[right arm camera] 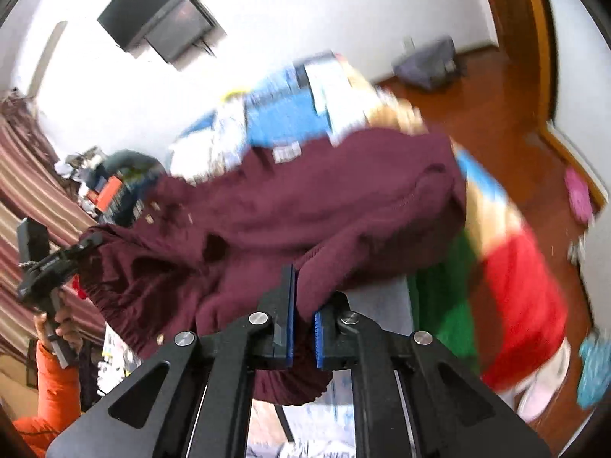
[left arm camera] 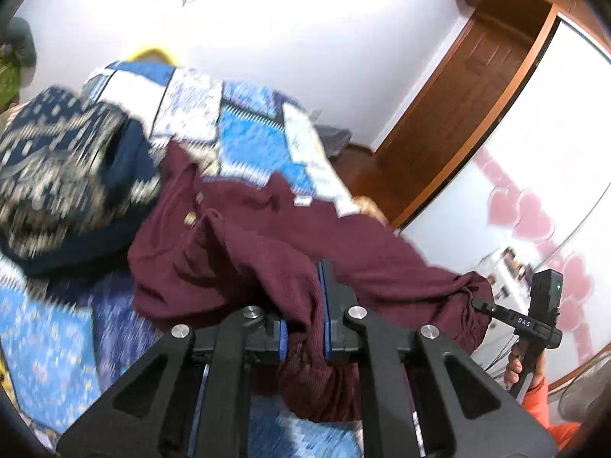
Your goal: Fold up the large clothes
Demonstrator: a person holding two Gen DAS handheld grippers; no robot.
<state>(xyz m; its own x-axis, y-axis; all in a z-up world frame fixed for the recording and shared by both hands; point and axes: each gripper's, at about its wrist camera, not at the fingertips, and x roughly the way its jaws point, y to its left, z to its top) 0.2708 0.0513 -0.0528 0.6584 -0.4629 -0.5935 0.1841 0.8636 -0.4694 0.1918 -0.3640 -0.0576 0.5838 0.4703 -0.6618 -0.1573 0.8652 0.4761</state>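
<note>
Bedroom; "DAS" on right gripper (left arm camera: 482, 305)

Blue patchwork bedspread (left arm camera: 248, 133); navy patterned garment (left arm camera: 57, 175); wooden door (left arm camera: 458, 87).

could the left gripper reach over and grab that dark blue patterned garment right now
Probably not yet: the left gripper is shut on the maroon garment; the patterned garment lies unblocked on the bed.

Blue patchwork bed (left arm camera: 252, 141) (blurred) carries maroon garment (left arm camera: 267, 236) and navy patterned garment (left arm camera: 65, 175).
</note>
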